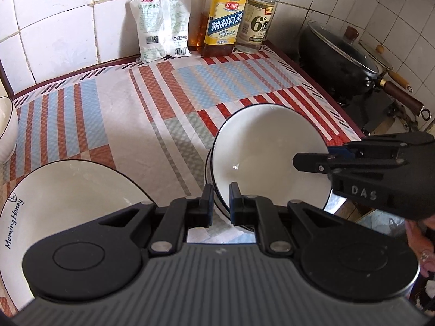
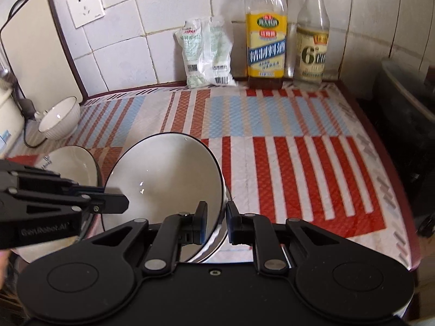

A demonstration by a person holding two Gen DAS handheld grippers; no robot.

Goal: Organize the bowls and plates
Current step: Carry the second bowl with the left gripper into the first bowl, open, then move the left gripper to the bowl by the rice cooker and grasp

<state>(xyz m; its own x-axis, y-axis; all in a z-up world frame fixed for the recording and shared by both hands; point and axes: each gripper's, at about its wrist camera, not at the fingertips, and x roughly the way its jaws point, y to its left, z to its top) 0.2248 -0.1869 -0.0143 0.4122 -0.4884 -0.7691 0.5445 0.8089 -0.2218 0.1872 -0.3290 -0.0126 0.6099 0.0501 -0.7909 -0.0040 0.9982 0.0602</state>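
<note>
Left wrist view: the left hand-held gripper (image 1: 220,203) is clamped narrow on the near rim of a white bowl (image 1: 267,157) with a dark rim line; the bowl is tilted, its mouth facing toward the camera and upward, nested over a second bowl whose striped wall (image 1: 210,168) shows at its left. The right hand-held gripper (image 1: 310,161) reaches in from the right, one finger inside the bowl, pinching the far-right rim. A glossy white plate (image 1: 68,190) lettered "Morning Honey" lies at lower left, partly hidden by the gripper body. A ribbed white bowl (image 1: 6,130) is cut off at the left edge. The tabletop (image 1: 122,114) carries a woven-pattern mat of red, blue and white stripes. Along the tiled wall: a salt bag (image 1: 160,24), a cooking wine bottle (image 1: 224,19), a vinegar bottle (image 1: 257,19); a lidded black wok (image 1: 334,54) at right. Right wrist view, somewhat blurred: the right hand-held gripper (image 2: 216,222) is closed tight on the bowl (image 2: 163,179) rim at its right side, the mouth facing left and upward; the left hand-held gripper (image 2: 117,205) holds the opposite rim. The plate (image 2: 73,160) is half hidden behind it; the ribbed bowl (image 2: 59,122) stands beyond, near a cutting board (image 2: 38,51).
</note>
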